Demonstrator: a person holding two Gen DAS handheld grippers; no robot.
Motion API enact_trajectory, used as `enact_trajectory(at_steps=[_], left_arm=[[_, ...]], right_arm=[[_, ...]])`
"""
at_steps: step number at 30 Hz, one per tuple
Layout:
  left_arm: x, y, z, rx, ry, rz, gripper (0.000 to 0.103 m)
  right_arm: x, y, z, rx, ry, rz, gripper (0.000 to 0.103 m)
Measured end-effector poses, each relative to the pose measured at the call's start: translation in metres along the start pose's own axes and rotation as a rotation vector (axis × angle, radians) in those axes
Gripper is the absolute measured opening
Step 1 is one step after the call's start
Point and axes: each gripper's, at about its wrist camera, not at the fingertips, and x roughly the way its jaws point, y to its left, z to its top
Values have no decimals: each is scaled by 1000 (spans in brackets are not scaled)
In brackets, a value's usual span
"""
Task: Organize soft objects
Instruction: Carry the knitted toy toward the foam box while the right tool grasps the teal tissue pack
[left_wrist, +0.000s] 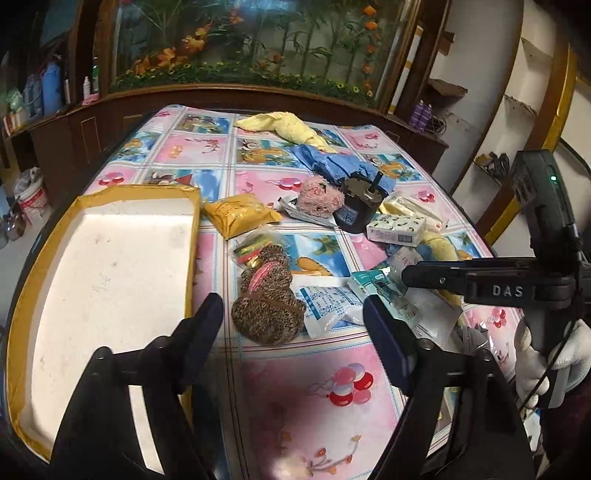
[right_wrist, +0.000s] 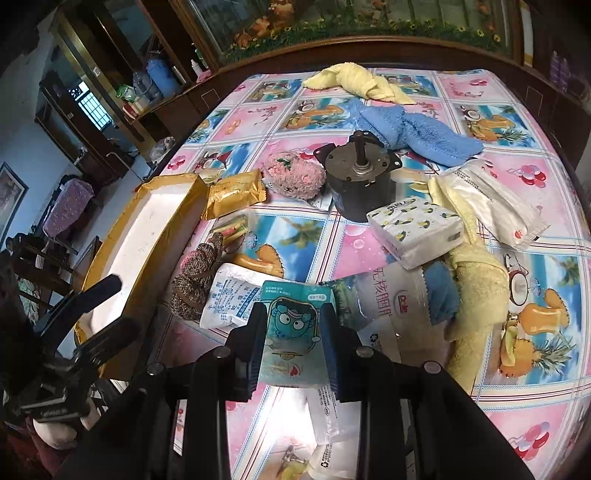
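The right gripper (right_wrist: 291, 347) is closed on a teal tissue pack (right_wrist: 295, 332) with a cartoon face, near the front edge of the table (right_wrist: 369, 251). The pack is squeezed between the two pads. The left gripper (left_wrist: 291, 321) is held open with nothing between its fingers, just above the table's front edge, beside the white tray (left_wrist: 110, 277) at the table's left edge. The tray has nothing in it yet.

Trouble could come from the pile. The teal pack is lying partly on a white sachet (right_wrist: 229, 299) and against a big clear bag (right_wrist: 395, 306). If the pack is lifted fast, these could be dragged along or pushed off the front edge. The pack is soft and smooth, so it could be squashed or could slip out if it is only pinched at one end.

A brown knitted toy (left_wrist: 266, 306) is lying between the open fingers and the tray. It could be bumped by either gripper on the way over. The heavy grey motor (right_wrist: 358, 177) in the middle should be kept away from.
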Motion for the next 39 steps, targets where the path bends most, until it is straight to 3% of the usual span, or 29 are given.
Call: enact_trajectory(at_steps=[2,5,13,15,17,23,29,32,33,35,39], left_arm=[[18,-2,7,19,47,-1,57],[39,-1,7,17,102,14,56],[62,7,8,7,148,74,56],[61,9,7,5,146,82,41],[57,11,7,-18,145,55,41],[53,18,4,-56,123,47,41],[65,16,8,-63,131,103,52],[66,14,7,-44,125,121,50],[65,14,7,-45,121,118,45],[63,16,6,-55,116,101,43],[51,18,2,-81,97,60,42]], right_arm=[[2,2,-5,-11,0,22,29],[3,3,-9,-14,-8,43,29],[12,5,-16,-12,-2,91,32],[14,8,-17,-29,-4,91,39],[17,12,-16,-43,1,77,44],[29,14,-10,-58,13,34,46],[47,19,-5,-78,31,-7,46],[50,20,-4,-84,32,-47,47],[50,21,-4,-89,31,-52,47],[49,20,-5,-90,27,-78,53],[48,15,-7,-74,28,-86,55]])
